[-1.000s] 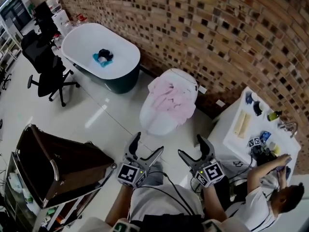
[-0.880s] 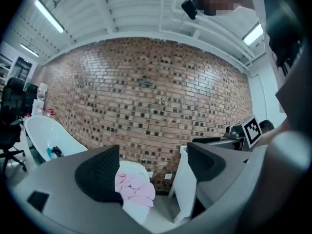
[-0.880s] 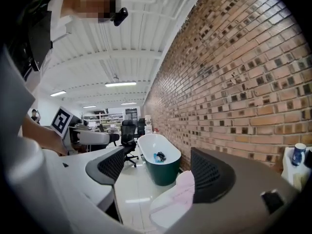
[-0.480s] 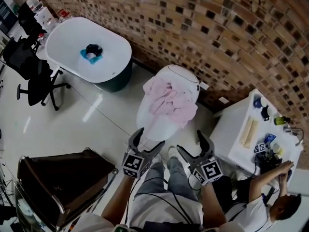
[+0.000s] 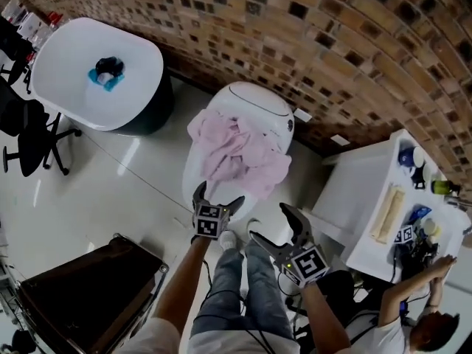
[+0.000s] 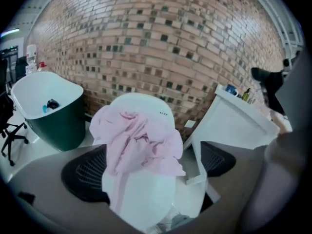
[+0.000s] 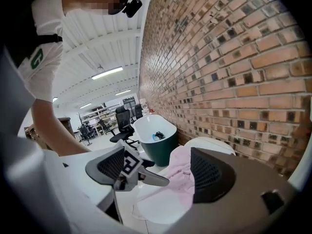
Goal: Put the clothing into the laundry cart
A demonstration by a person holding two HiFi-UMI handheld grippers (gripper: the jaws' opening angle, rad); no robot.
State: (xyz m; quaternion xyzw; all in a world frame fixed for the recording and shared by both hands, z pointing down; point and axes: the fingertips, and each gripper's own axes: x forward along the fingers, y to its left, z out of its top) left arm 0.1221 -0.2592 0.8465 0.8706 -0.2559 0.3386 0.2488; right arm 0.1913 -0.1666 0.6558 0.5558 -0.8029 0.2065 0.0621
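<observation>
Our left gripper (image 5: 216, 196), jaws just widened, and right gripper (image 5: 271, 223) gape empty; we should pinch the pink garment (image 5: 240, 153) at its bunched middle.

Brick wall (image 5: 332, 21), glossy white floor (image 5: 96, 190), black chair (image 5: 22, 120)

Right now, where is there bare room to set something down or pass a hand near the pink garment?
Bare floor between the tub and the toilet, and the toilet's lid behind the pink garment. The counter is bare toward the toilet; its far edge is crowded with bottles.
</observation>
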